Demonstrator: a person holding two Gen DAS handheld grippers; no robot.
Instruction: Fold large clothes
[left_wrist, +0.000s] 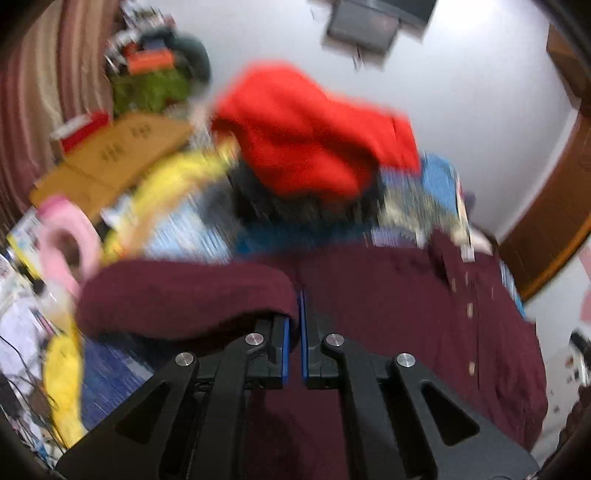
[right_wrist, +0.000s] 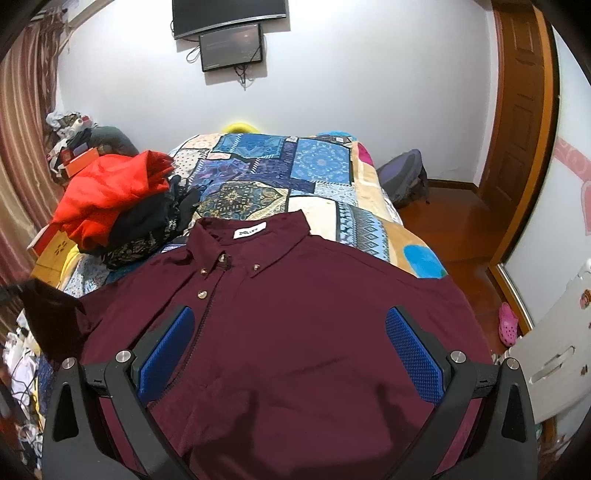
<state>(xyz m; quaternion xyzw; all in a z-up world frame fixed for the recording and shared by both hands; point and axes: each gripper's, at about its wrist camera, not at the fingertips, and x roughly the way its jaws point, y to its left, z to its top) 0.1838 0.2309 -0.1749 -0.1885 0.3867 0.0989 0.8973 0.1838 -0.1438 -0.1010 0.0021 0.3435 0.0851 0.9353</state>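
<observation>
We carry a sleeve across while the other side waits.

Our left tongs (left_wrist: 294, 332) are pinched tight on a fold of the dark maroon button-up shirt (right_wrist: 295, 314), apparently its sleeve, lifted to fold inward; our right tongs (right_wrist: 291, 354) hover wide apart and empty above the shirt front. It lies buttons-up on the patchwork-quilted bed (right_wrist: 317, 173), beside a heap of red and black clothes (right_wrist: 110, 199).

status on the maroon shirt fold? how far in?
Done: maroon shirt lies spread face up on the bed, collar toward the far wall. In hand: left tongs are shut on a sleeve, lifted off the bed; right tongs hang open over the chest. Left: no fold is laid flat yet.
</observation>
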